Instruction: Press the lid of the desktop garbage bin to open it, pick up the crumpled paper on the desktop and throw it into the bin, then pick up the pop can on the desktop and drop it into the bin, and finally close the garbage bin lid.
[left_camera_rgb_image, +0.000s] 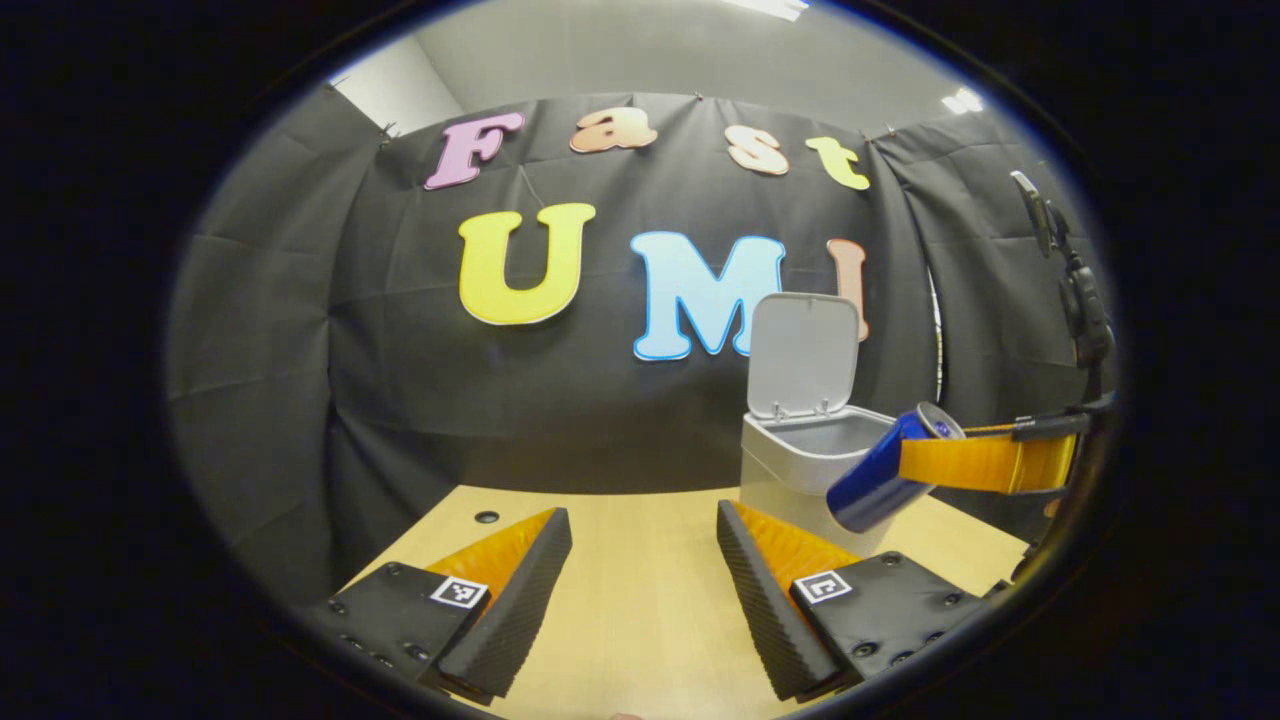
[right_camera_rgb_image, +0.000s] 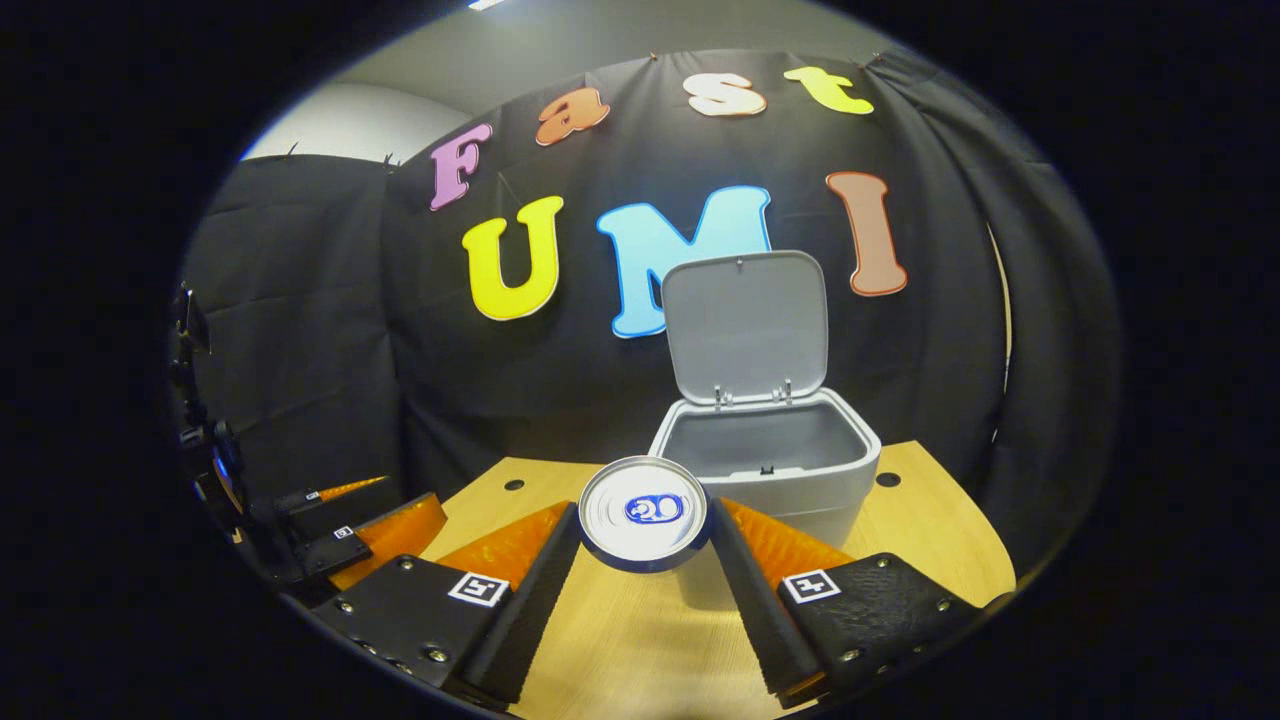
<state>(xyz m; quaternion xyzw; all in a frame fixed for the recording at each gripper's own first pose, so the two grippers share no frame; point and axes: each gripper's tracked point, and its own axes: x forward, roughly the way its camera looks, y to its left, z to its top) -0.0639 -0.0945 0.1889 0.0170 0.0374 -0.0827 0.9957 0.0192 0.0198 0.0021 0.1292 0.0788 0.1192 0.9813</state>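
A: How far along was the job?

B: The bin (right_camera_rgb_image: 765, 465) stood with its lid (right_camera_rgb_image: 745, 325) up. The right gripper (right_camera_rgb_image: 645, 565) clamped the can (right_camera_rgb_image: 643, 512), carried in the air near the bin; the left gripper (left_camera_rgb_image: 645, 570) hung spread and empty.

A: What remained?

B: Likely the drop, then closing the lid. No paper showed on the table (left_camera_rgb_image: 650, 620).

The pop can (right_camera_rgb_image: 645, 513) shows just its top end in the right gripper view; its body is hidden behind that. The bin (left_camera_rgb_image: 800, 470) has its lower right corner covered by the can in the left gripper view, and its inside bottom is out of sight.
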